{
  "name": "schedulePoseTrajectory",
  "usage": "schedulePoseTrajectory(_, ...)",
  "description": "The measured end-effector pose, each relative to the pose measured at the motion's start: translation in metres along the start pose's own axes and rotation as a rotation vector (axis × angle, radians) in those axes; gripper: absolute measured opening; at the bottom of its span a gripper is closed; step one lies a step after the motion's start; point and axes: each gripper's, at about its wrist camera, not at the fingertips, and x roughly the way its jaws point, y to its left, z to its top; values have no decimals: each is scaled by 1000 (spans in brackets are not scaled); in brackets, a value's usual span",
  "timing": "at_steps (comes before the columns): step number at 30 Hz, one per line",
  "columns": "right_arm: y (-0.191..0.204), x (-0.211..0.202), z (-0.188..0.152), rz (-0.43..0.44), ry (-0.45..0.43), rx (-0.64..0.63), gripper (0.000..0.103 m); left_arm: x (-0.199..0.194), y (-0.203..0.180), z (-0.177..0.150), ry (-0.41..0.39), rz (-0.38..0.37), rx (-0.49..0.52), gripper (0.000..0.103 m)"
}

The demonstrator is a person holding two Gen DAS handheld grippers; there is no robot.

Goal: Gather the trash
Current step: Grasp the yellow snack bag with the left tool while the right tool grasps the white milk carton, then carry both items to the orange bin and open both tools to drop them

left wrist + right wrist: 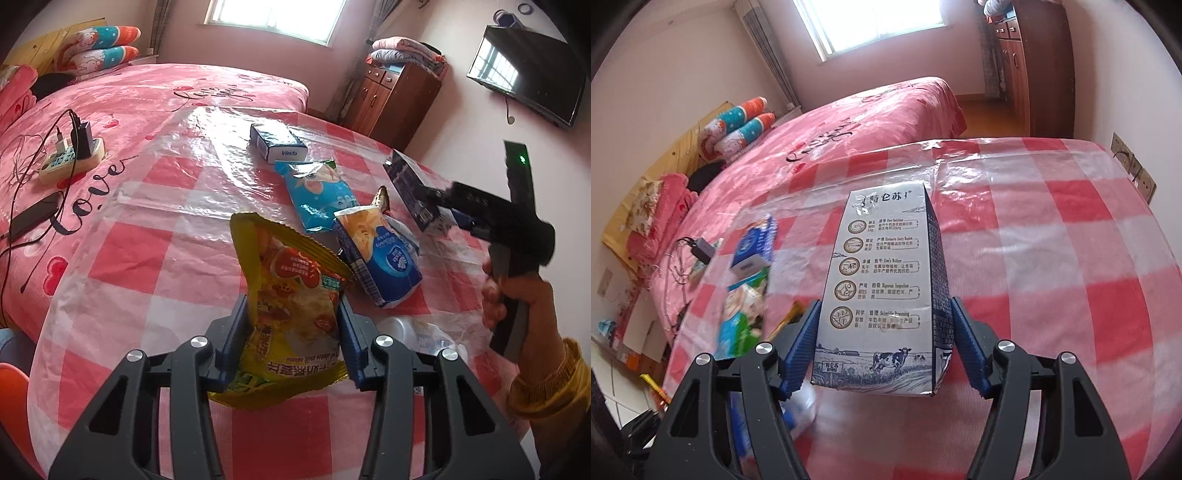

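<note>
Left hand-held gripper (pixel 293 343) clamps a yellow snack bag (pixel 295 295); right hand-held gripper (pixel 886 343) (wider) grips a milk carton (pixel 886 288).

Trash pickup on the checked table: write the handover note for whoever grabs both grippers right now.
Left gripper: shut on the yellow snack bag.
Right gripper: holds the milk carton between its pads.
Left on the table: blue snack wrapper, blue-and-yellow wrapper, a small brown wrapper, a clear crumpled piece, and the Vinda tissue box, which may not be trash.
Done: two items gripped. No bin in view; find one, drop both, then collect the rest.
</note>
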Motion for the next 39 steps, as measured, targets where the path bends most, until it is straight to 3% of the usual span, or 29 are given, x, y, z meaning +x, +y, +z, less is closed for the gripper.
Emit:
schedulePoseTrajectory(13,41,-76,-53,143,-43,-14,68,-40,16,-13,-60,-2,-36,46)
schedulePoseTrajectory(23,116,-98,-96,295,38,-108,68,-91,46,-31,-125,27,-88,46)
schedulePoseTrajectory(29,176,-98,-122,399,116,-202,68,-128,81,-49,-161,85,-143,46)
schedulePoseTrajectory(39,272,-90,-154,540,233,-357,68,-179,159,-98,-171,248,-271,46)
